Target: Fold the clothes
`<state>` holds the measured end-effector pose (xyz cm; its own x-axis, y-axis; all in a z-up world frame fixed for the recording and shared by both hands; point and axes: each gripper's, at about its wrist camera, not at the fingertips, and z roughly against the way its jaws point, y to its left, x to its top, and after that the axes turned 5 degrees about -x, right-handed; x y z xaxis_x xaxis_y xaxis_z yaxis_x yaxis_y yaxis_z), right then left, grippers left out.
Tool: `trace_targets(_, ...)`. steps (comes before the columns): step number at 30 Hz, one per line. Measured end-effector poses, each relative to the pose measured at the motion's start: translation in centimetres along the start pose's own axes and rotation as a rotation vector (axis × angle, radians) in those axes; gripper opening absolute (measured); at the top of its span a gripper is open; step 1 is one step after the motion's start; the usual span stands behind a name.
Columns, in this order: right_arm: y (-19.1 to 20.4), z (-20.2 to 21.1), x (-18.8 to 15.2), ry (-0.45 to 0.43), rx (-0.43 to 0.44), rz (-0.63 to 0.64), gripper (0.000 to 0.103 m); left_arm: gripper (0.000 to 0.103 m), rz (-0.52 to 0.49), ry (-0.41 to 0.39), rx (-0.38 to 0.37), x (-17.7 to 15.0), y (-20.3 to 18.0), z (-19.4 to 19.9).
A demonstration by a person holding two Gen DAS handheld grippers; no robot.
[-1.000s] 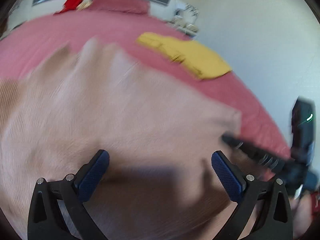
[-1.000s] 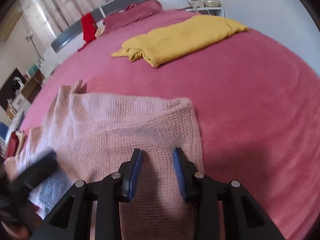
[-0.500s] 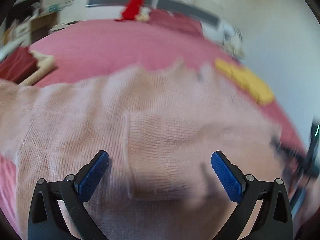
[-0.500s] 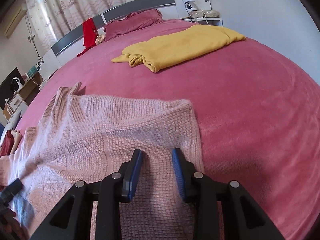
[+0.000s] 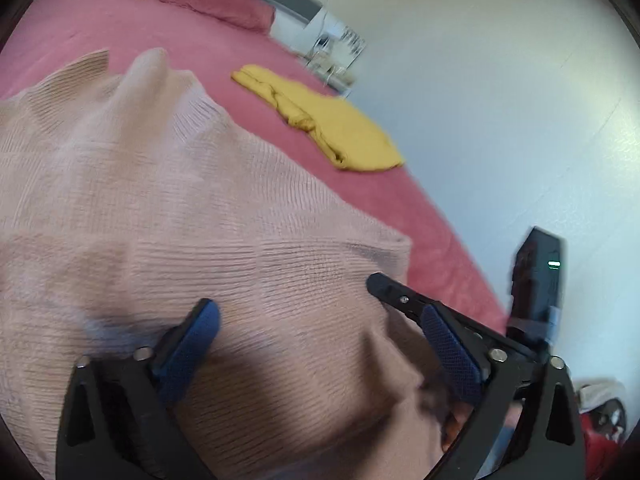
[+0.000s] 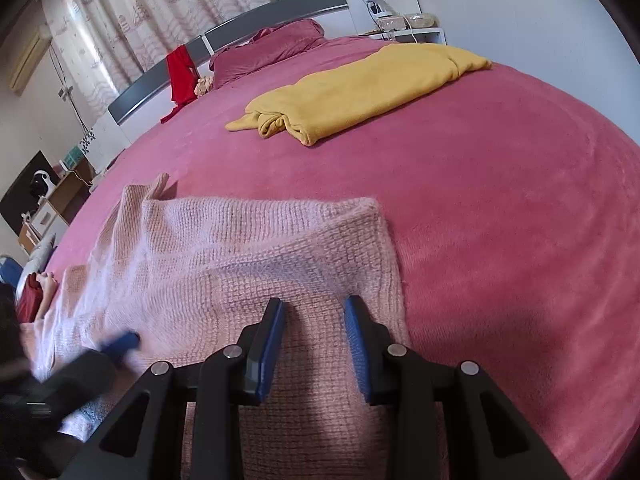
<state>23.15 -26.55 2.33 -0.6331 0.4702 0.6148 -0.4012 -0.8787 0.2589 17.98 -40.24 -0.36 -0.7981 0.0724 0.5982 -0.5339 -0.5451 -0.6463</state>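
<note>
A pale pink knit sweater lies spread on a bed's pink bedspread, directly under both sets of jaws. The left gripper stands with jaws wide apart over the blurred knit, apparently not touching it. The right gripper has jaws narrowly apart above the sweater's edge. Beyond the jaws lies a folded yellow garment.
</note>
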Motion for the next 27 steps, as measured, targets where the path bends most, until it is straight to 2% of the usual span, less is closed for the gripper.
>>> trace_targets(4, 0.3, -0.1, -0.1, -0.006, -0.014, 0.008, 0.031, 0.099, -0.049, 0.013, 0.061, -0.5, 0.6, 2.4)
trace_targets(7, 0.3, 0.0, -0.1, -0.007, -0.015, 0.009, 0.031, 0.099, -0.042, -0.009, 0.148, -1.1, 2.4, 7.0)
trace_targets(13, 0.3, -0.1, -0.1, -0.013, -0.018, 0.014, 0.031, 0.099, -0.001, -0.07, 0.453, -0.8, 6.8, 13.3)
trace_targets(17, 0.5, -0.1, -0.2, -0.019, -0.028, 0.023, 0.031, 0.099, -0.04, -0.112, 0.664, -0.2, 5.5, 15.1)
trace_targets(18, 0.5, 0.0, -0.2, -0.019, -0.025, 0.02, 0.031, 0.099, -0.085, -0.121, 0.679, 0.0, 4.3, 15.0)
trace_targets(21, 0.3, 0.0, -0.1, -0.018, -0.017, 0.013, 0.031, 0.099, -0.292, -0.123, 0.618, 0.6, -1.0, 11.8)
trace_targets(24, 0.3, 0.0, -0.2, -0.017, -0.015, 0.01, 0.031, 0.099, -0.55, -0.023, 0.671, 0.8, -5.4, 5.6)
trace_targets(27, 0.2, 0.1, -0.2, -0.017, -0.012, 0.007, 0.031, 0.099, -0.618, 0.109, 0.665, 0.5, -5.1, 1.4)
